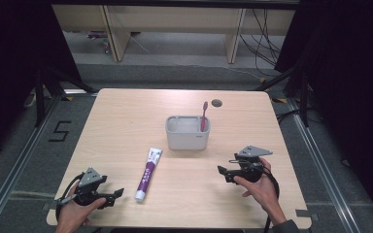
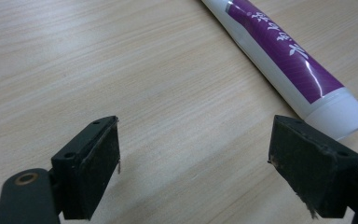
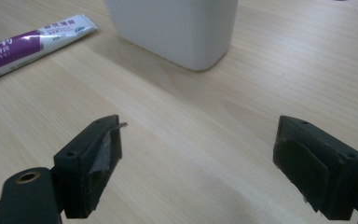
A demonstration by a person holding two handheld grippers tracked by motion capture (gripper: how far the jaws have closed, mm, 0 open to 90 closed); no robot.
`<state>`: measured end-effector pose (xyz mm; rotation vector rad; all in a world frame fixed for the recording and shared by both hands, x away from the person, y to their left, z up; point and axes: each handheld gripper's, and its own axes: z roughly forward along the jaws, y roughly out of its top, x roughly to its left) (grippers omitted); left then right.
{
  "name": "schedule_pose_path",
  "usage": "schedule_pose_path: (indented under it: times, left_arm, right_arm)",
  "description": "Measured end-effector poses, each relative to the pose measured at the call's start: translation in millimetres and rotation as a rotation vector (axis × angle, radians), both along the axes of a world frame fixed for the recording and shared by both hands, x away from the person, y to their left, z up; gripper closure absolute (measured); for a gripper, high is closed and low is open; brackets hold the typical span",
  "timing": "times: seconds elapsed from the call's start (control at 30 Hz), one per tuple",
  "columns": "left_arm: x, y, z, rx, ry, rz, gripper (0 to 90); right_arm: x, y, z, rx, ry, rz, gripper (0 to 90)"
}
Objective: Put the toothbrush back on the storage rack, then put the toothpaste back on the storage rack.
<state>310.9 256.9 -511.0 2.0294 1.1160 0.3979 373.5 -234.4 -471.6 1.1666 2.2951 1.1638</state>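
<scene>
black "5" marked on the grey floor [image 1: 59, 131] left of the table, white characters on the purple band of the toothpaste tube [image 2: 279, 46], too slanted to read, small print at its crimped end illegible

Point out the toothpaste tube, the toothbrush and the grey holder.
toothpaste tube [image 1: 146, 175], high view, purple middle of the body.
toothbrush [image 1: 204, 118], high view, red handle.
grey holder [image 1: 187, 140], high view, front wall.

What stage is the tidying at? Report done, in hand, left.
Done: the red toothbrush stands in the grey plastic holder. In hand: nothing; left gripper and right gripper are both open and empty. Left: the purple-and-white toothpaste tube lies flat on the wooden table, likely next.
</scene>
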Motion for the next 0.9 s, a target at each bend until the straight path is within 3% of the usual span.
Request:
schedule_pose_path:
  times: [0.03,0.13,0.23,0.37,0.4,0.57,0.67,0.7,0.73,0.77,0.8,0.87,0.9]
  left_arm:
    - [0.1,0.3,0.1,0.004,-0.001,-0.001,15.7]
    - [0.0,0.1,-0.4,-0.01,-0.005,0.006,15.7]
    - [0.3,0.4,-0.5,-0.005,-0.007,0.0,15.7]
    - [-0.2,-0.2,0.0,0.0,0.0,0.003,15.6]
    - [-0.3,0.1,0.1,0.001,0.0,0.003,15.6]
    - [0.5,0.8,-1.1,-0.044,0.005,0.006,15.7]
    - [0.0,1.4,-0.6,-0.027,0.005,0.004,15.7]
    - [0.1,1.6,-0.7,-0.026,0.003,0.002,15.7]
    - [-0.4,-1.3,-2.0,-0.058,-0.003,0.022,15.6]
    - [-0.5,-1.7,-1.9,-0.057,-0.002,0.02,15.7]
    - [-0.6,0.7,-0.4,-0.023,0.007,-0.001,15.7]
    - [-0.9,-0.5,-0.6,-0.03,0.001,0.005,15.7]
    - [-1.3,-1.6,-0.7,-0.042,-0.002,0.009,15.7]
  right_arm:
    - [-3.2,0.7,-0.4,0.006,0.028,-0.025,16.1]
    - [-3.8,-2.8,-1.8,-0.026,0.01,-0.012,16.2]
    - [-9.8,-2.3,-4.0,-0.01,0.05,-0.023,16.5]
    - [-11.4,-3.5,-8.3,-0.024,0.029,-0.007,16.5]
    - [-13.1,-4.3,-7.5,-0.031,0.05,-0.015,16.7]
    - [-22.2,-6.9,-12.6,-0.049,0.068,-0.012,17.2]
    - [-24.9,-8.1,-13.9,-0.036,0.078,-0.012,17.3]
    - [-25.9,-10.0,-14.0,-0.052,0.072,-0.006,17.4]
    - [-29.6,-9.2,-13.5,-0.042,0.103,-0.026,17.4]
    - [-30.0,-10.2,-15.0,-0.046,0.091,-0.021,17.6]
    - [-30.7,-11.7,-15.3,-0.057,0.096,-0.011,17.9]
    - [-31.3,-14.3,-18.6,-0.066,0.079,-0.003,18.0]
    - [-33.7,-15.0,-18.8,-0.066,0.1,-0.011,18.0]
